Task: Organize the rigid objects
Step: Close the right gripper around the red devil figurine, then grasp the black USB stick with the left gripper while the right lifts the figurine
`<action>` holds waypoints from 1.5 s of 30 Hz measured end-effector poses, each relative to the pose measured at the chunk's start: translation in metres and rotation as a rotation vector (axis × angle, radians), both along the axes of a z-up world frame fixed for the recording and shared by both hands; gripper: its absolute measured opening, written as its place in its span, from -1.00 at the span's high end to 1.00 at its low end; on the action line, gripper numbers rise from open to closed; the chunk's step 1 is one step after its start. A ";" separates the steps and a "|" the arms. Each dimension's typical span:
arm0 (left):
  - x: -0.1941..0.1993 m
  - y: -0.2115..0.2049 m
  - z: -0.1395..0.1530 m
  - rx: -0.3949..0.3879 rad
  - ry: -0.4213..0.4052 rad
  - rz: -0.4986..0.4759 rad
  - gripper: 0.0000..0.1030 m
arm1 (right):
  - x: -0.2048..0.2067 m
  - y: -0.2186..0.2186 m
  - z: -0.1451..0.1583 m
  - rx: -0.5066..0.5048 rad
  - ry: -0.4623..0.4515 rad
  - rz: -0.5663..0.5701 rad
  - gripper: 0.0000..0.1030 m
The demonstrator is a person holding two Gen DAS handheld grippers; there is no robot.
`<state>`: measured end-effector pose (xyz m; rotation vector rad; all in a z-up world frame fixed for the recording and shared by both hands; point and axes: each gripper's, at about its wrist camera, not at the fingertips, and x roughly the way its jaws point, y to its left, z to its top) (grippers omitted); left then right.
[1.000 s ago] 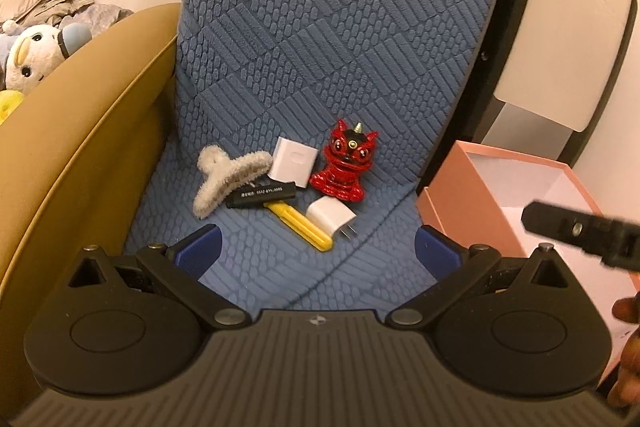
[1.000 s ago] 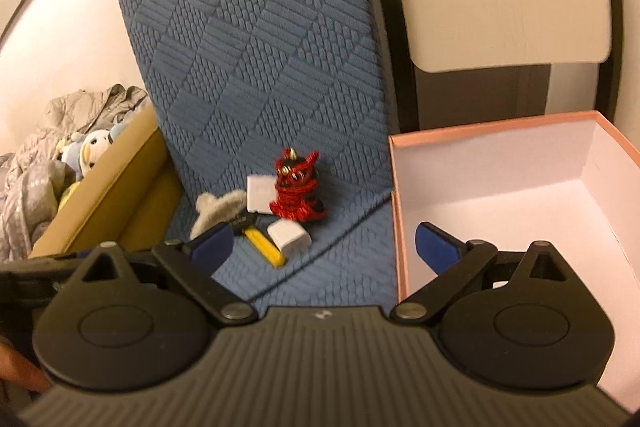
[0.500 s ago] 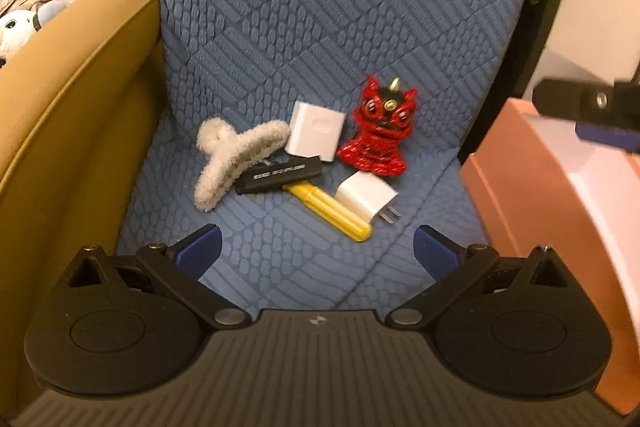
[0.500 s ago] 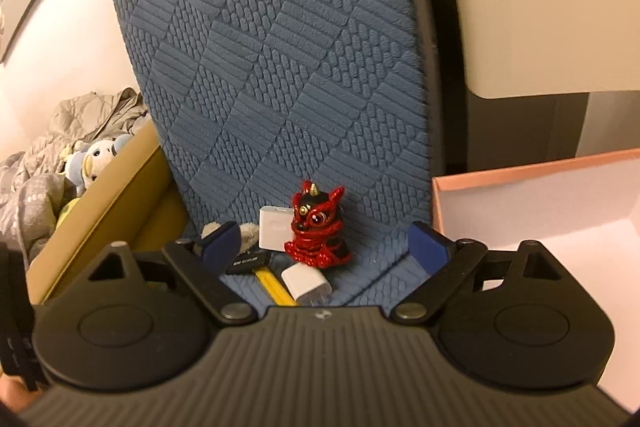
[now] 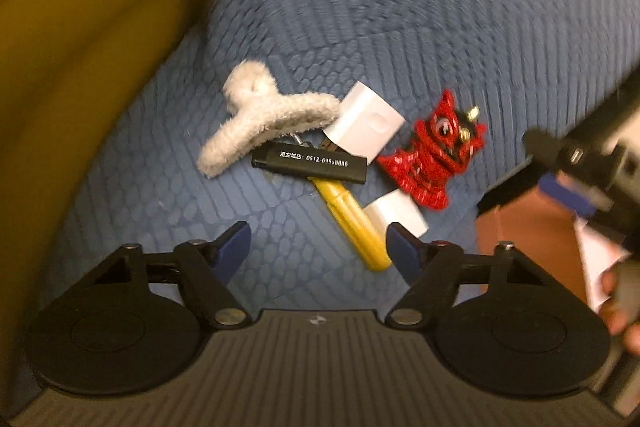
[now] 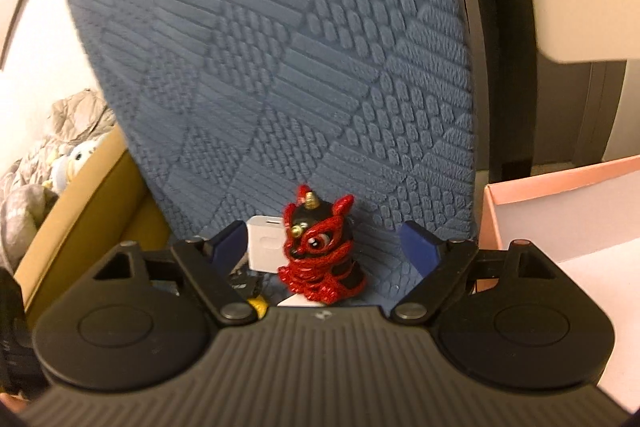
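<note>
On the blue seat cushion (image 5: 360,27) lie a fluffy white hair claw (image 5: 256,125), a black lighter (image 5: 310,163), a yellow cutter (image 5: 352,219), a white charger (image 5: 368,125), a second white plug (image 5: 396,215) and a red lion figurine (image 5: 434,159). My left gripper (image 5: 318,251) is open just above the yellow cutter. My right gripper (image 6: 320,247) is open, with the red lion figurine (image 6: 320,255) standing between its fingers; the white charger (image 6: 266,245) is behind it. The right gripper also shows in the left wrist view (image 5: 576,163).
A pink box (image 6: 568,223) with a white inside stands to the right of the cushion; its edge shows in the left wrist view (image 5: 532,231). A mustard sofa arm (image 5: 80,87) rises on the left. Plush toys and clothes (image 6: 48,163) lie far left.
Both grippers moved down and closer to the pile. The left one now looks down onto the objects; the right one has come up around the red lion.
</note>
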<state>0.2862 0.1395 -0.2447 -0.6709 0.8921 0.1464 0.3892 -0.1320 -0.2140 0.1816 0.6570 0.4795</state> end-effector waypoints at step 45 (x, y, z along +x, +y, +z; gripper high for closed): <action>0.047 0.021 -0.074 -0.512 -0.080 0.433 0.56 | 0.040 0.109 -0.045 -0.164 -0.019 0.097 -0.12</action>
